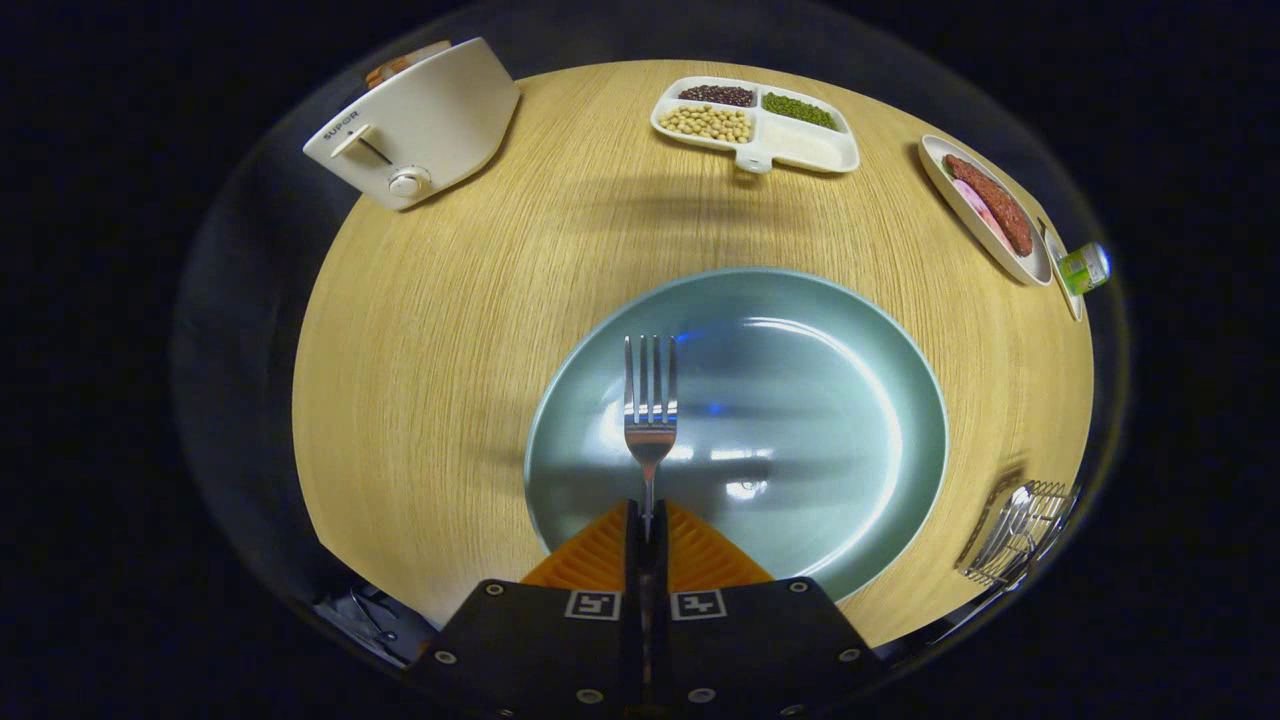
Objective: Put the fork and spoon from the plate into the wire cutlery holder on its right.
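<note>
Jaws of our gripper [648, 535] are squeezed tight on the fork [650, 415] handle, and we hold it over the plate [800, 420], holder [1018, 532] well off right.

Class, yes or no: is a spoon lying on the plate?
No: the blue-green plate is bare, and the gripper grips the fork above it.

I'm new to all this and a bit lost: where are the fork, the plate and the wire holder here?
fork [650, 432]: gripper view, on its neck just below the tines; the tool is shut on its handle.
plate [850, 330]: gripper view, on its bare far rim.
wire holder [1020, 535]: gripper view, on its wire wall.
</note>
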`<state>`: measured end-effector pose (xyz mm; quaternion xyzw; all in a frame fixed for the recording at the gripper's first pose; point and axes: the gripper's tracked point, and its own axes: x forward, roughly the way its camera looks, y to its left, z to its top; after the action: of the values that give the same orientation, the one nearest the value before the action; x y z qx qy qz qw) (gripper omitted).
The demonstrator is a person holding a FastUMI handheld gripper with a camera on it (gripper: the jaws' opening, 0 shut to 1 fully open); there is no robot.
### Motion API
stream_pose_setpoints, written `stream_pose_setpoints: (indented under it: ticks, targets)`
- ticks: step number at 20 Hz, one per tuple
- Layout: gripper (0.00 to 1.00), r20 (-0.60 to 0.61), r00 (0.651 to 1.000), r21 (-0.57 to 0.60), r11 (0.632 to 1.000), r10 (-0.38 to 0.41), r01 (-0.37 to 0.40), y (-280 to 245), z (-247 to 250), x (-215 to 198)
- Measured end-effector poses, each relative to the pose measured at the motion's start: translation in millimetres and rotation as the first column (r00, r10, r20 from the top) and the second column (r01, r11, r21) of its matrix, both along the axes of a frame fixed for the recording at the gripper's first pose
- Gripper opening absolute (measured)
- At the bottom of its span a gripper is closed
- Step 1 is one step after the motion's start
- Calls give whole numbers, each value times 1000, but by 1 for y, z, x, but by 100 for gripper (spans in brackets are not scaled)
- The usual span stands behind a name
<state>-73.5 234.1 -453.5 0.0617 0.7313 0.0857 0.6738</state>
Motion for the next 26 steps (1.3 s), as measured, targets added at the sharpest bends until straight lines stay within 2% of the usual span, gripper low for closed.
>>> stream_pose_setpoints:
  ticks: [7,15,19,26]
  targets:
    - [3,126,989,39,997,-71,67,-22,35,20]
    - [3,276,948,-3,987,-156,163,-117,97,31]
    - [3,311,930,-29,976,-197,217,-172,113,18]
    - [3,301,909,-77,943,-288,324,-251,122,-26]
